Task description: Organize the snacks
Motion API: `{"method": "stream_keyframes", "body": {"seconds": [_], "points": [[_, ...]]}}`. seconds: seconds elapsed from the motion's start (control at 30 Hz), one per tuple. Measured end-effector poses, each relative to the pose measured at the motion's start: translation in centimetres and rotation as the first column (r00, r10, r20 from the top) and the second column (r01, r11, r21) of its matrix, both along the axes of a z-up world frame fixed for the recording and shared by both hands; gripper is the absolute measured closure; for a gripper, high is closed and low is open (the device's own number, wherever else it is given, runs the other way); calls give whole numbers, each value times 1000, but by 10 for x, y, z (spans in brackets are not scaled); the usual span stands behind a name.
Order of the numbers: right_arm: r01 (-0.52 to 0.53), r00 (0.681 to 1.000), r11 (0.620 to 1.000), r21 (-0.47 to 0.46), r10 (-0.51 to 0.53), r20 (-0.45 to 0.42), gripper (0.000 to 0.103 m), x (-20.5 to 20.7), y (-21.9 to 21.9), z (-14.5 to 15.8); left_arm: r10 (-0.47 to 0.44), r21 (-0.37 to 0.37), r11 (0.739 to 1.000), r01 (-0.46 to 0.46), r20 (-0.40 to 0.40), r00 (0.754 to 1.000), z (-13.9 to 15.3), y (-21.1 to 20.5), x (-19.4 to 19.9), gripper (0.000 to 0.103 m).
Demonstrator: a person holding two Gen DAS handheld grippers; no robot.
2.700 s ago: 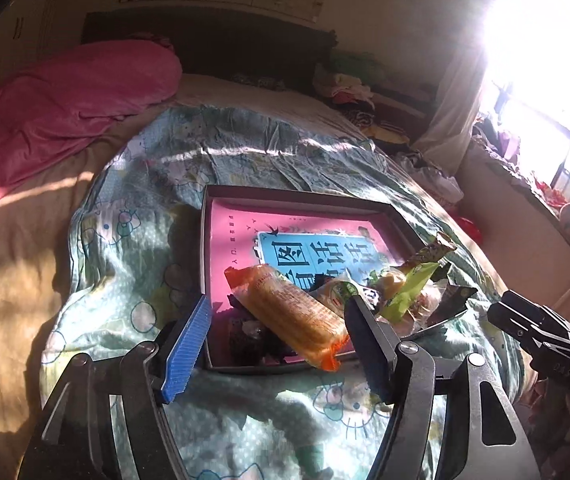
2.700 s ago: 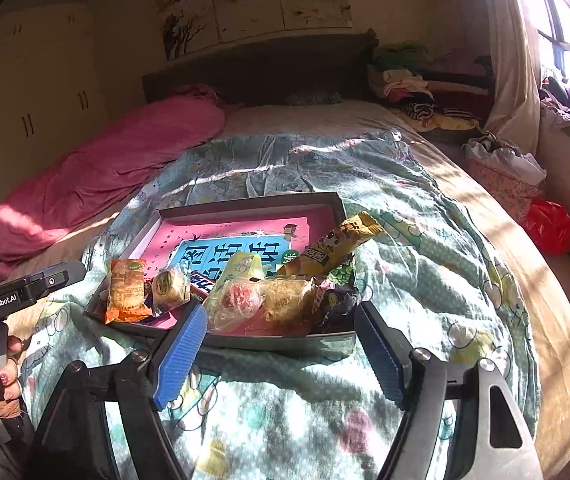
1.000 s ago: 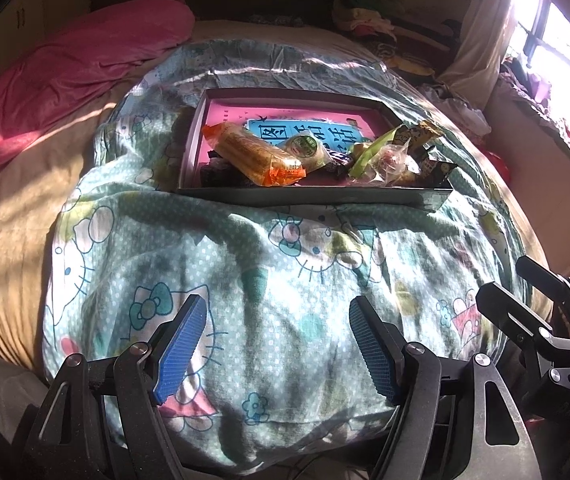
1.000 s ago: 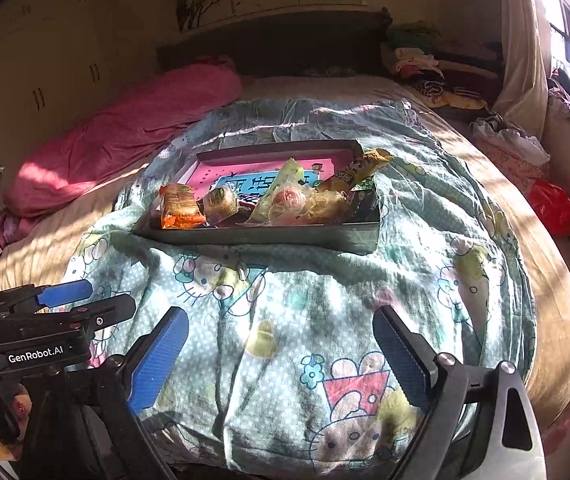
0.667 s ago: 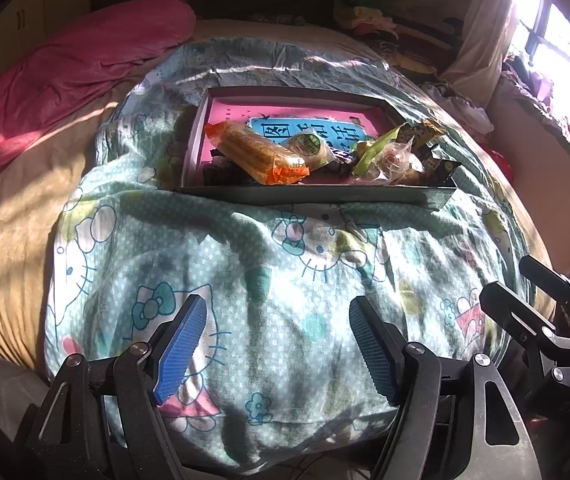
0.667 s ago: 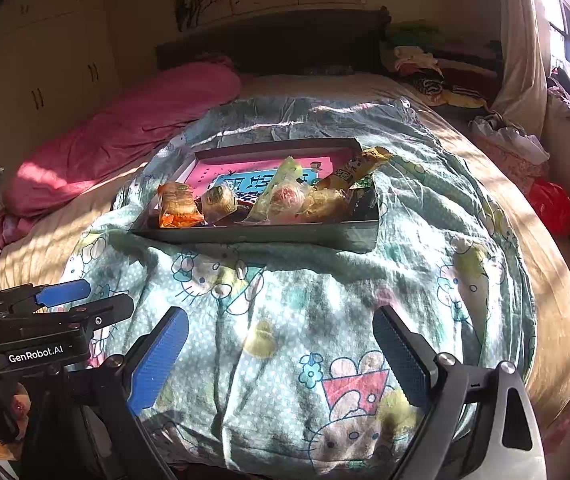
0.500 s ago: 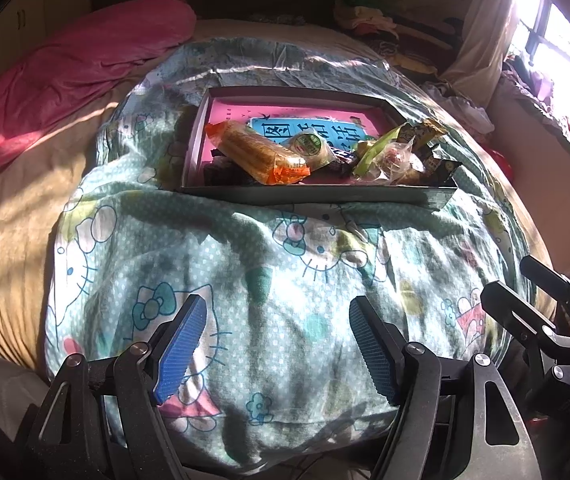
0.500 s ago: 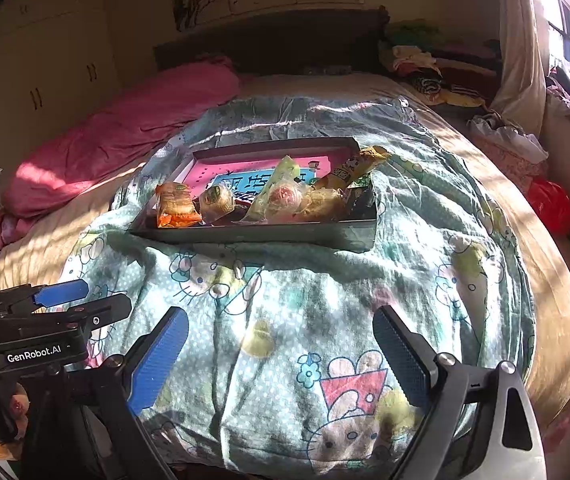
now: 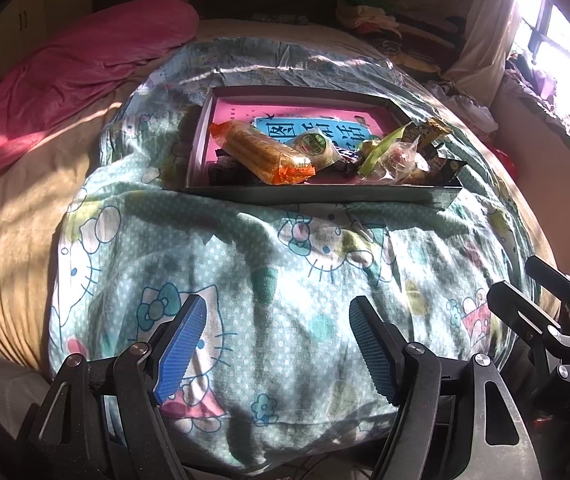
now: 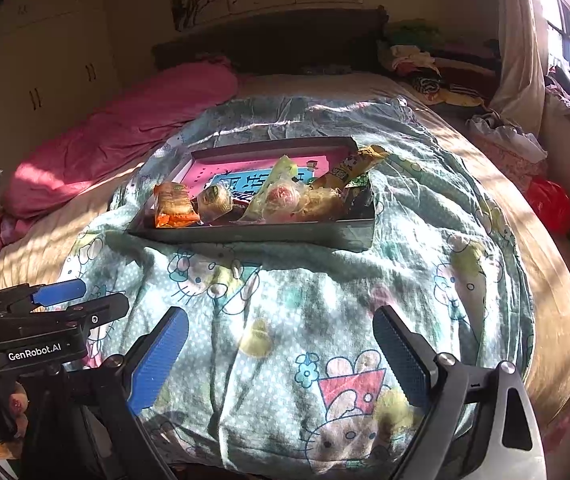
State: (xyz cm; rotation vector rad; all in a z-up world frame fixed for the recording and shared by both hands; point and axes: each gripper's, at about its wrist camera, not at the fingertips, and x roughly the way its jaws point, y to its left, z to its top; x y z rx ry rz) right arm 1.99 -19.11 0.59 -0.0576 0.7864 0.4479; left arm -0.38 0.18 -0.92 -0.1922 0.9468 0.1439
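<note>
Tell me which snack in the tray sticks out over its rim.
The long yellow wrapper at the tray's far right corner. Its end pokes past the rim, while the orange cracker pack and the others lie inside.

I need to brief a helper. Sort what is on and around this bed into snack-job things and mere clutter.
For the job:
- grey tray
- orange biscuit pack
- round green-labelled cake
- yellow-green packet
- yellow wrapper bar

Lying about:
- pink quilt
- cartoon-cat blanket
- clothes pile
- red bag
</note>
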Motion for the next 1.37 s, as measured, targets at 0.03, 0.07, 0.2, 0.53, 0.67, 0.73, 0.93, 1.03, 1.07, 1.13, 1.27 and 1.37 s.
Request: {"method": "stream_keyframes", "body": {"seconds": [0.03, 0.07, 0.2, 0.53, 0.67, 0.73, 0.93, 1.03, 1.07, 1.13, 1.27, 1.37], "points": [[1, 1000, 1000, 0, -1, 0, 9, 0, 0, 0, 0, 0, 1000, 0, 0, 1000, 0, 0, 0, 27], [0, 1000, 1000, 0, 0, 0, 9, 0, 0, 0, 1, 0, 1000, -1, -1, 1000, 0, 0, 0, 27], [1, 1000, 1000, 0, -1, 1, 9, 0, 0, 0, 4, 1, 1000, -4, -5, 1000, -1, 1, 1, 27], [2, 1000, 1000, 0, -2, 3, 9, 0, 0, 1, 5, 5, 1000, -5, -5, 1000, -1, 1, 1, 27], [5, 1000, 1000, -1, -5, 6, 9, 1, -1, 1, 6, 6, 1000, -6, -5, 1000, -1, 1, 1, 27], [7, 1000, 1000, 1, -7, 8, 9, 1, -1, 2, 7, 10, 1000, -7, -6, 1000, -1, 1, 1, 27], [9, 1000, 1000, -1, -9, 13, 9, 1, -2, 3, 6, 12, 1000, -6, -5, 1000, -1, 0, 1, 27], [18, 999, 1000, 0, -18, 30, 9, 0, -3, 6, 11, 17, 1000, -11, -2, 1000, 0, 1, 1, 27], [20, 999, 1000, 1, -20, 35, 9, 1, -4, 7, 13, 14, 1000, -13, 2, 1000, 0, 2, 0, 27], [30, 999, 1000, 2, -30, 40, 9, 2, -6, 7, 9, 4, 1000, -9, 16, 1000, 2, 3, 1, 27], [51, 998, 999, 12, -51, 32, 9, 11, -11, 3, -5, -17, 1000, 7, 64, 998, 7, 10, 5, 27], [96, 995, 995, 27, -97, 31, 9, 29, -22, 0, 2, -40, 999, 3, 123, 992, 13, 25, 12, 27]]}}
